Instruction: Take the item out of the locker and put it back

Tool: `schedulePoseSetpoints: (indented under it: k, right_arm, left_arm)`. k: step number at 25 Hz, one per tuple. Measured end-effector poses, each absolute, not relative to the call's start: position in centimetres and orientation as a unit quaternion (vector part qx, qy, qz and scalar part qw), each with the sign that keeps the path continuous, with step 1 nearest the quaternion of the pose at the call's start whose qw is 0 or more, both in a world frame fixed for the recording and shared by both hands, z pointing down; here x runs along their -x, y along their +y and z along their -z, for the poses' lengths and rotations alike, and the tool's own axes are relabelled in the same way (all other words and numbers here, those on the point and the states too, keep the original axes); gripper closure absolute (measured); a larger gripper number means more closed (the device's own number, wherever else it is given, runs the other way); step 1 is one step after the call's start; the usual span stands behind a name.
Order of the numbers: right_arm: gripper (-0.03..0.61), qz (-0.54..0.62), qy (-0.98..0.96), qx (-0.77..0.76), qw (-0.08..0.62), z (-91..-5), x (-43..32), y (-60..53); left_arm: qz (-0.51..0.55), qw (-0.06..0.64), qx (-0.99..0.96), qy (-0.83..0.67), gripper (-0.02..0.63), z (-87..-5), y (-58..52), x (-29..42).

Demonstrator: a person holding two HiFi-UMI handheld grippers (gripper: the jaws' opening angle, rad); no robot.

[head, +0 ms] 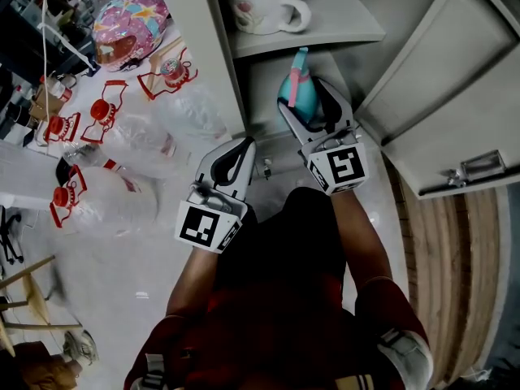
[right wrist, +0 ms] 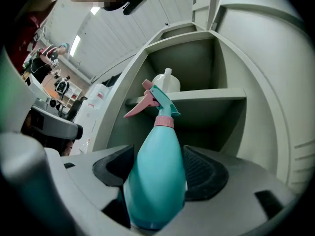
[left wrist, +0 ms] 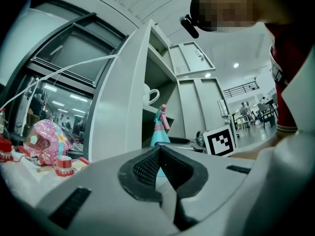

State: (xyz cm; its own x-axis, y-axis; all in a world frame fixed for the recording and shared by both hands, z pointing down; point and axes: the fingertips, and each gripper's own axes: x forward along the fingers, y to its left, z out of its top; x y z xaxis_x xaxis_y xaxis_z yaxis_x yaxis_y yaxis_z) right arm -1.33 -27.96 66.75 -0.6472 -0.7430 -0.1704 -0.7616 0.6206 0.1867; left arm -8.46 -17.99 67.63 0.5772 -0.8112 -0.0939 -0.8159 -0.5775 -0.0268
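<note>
Holding: spray bottle [right wrist: 157, 166], teal with a pink trigger, pinched round its belly by the right gripper [head: 302, 97], nozzle end up.
Bottle place: at the mouth of the locker [head: 207, 47], in the opening of the lower compartment, under the shelf [head: 345, 24]; base hidden, so resting or lifted cannot be told.
Right arm: forearm stretched forward toward the locker, marker cube facing up, jaws pointing into the opening.
Left gripper [head: 240, 151]: jaws pressed together; set just in front of the locker's left wall edge, nearer the body than the right gripper.
Left arm: bent, forearm short of the locker, angled in toward the opening.
Shelf load: white mug [head: 260, 2], above the bottle, handle toward the door side of the locker.
Door [head: 455, 80]: standing wide open to the locker's right, latch [head: 479, 169] near its free edge, well apart from the right gripper.
Open room: gap on either side of the bottle between the locker's left wall and right side; shelf edge close above the trigger.
Left of the locker: clear plastic bottles [head: 122, 140] with red caps, and a pink helmet [head: 128, 27] farther back.
</note>
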Motion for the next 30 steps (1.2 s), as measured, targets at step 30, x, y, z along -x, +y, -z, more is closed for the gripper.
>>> schedulePoseSetpoints:
  k: [30]
  right_arm:
    - [0.267,-0.208,0.881,0.402,-0.137,-66.8,4.6,-31.1]
  left_arm:
    - [-0.037,0.050,0.881,0.469,0.607,-67.3,-16.3,7.8]
